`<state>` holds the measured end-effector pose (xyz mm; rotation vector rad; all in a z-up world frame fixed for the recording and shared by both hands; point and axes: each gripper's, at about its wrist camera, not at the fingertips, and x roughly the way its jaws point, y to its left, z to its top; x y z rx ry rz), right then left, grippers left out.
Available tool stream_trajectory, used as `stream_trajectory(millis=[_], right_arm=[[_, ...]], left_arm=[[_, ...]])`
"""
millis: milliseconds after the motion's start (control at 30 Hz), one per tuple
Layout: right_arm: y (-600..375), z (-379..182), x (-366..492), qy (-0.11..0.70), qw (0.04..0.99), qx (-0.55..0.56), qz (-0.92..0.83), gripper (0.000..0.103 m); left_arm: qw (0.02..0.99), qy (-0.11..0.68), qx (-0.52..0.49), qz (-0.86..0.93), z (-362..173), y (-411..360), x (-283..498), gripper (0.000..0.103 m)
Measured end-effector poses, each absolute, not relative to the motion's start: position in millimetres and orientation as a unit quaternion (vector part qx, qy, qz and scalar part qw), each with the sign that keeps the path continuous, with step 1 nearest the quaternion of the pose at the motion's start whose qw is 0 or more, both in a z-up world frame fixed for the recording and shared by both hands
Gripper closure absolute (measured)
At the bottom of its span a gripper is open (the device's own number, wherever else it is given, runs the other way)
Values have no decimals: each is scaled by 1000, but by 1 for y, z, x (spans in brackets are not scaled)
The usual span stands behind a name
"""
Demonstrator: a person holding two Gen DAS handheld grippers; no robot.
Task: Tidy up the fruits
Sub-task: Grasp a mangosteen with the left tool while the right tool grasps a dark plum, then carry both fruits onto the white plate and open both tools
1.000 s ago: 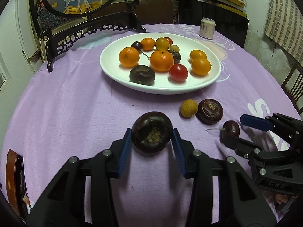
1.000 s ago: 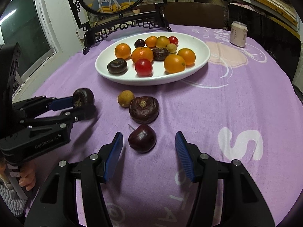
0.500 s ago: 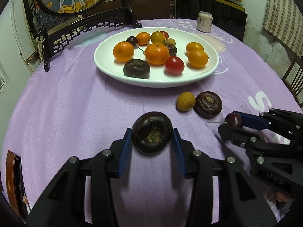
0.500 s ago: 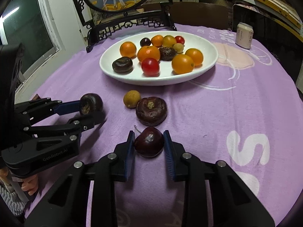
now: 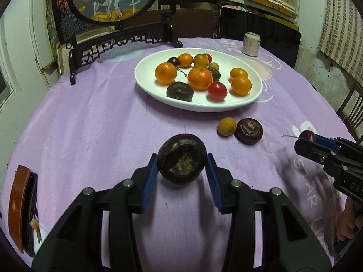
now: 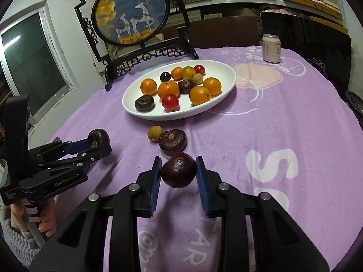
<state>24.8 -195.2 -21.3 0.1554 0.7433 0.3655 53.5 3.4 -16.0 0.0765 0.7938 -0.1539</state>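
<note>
Dark flat water chestnut [image 5: 182, 162] clamped between the jaws of the left gripper [image 5: 182, 170], held above the purple tablecloth [image 5: 90, 136]. Dark red cherry [image 6: 178, 170] – stem visible in the left wrist view – clamped in the jaws of the right gripper [image 6: 179, 172], also clear of the cloth. On the table, just short of the white plate [image 6: 226, 72]: a yellowish longan [image 6: 155, 133] touching a second water chestnut [image 6: 172, 142]. Plate holds oranges, a red tomato [image 6: 170, 102], more dark fruits. Can [image 6: 271, 48] stands beyond the plate.
</note>
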Motion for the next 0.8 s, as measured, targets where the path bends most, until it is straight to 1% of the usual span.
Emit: stream_trajectory(millis=[333,800], right_arm=[[-202,-7,25,344,918,86,175,72],[-216,45,66,308,936,66,159,72]], left_arm=[[931,360,46,-42,1,7,58,60],[936,342,71,-41,25,-10,107,60]])
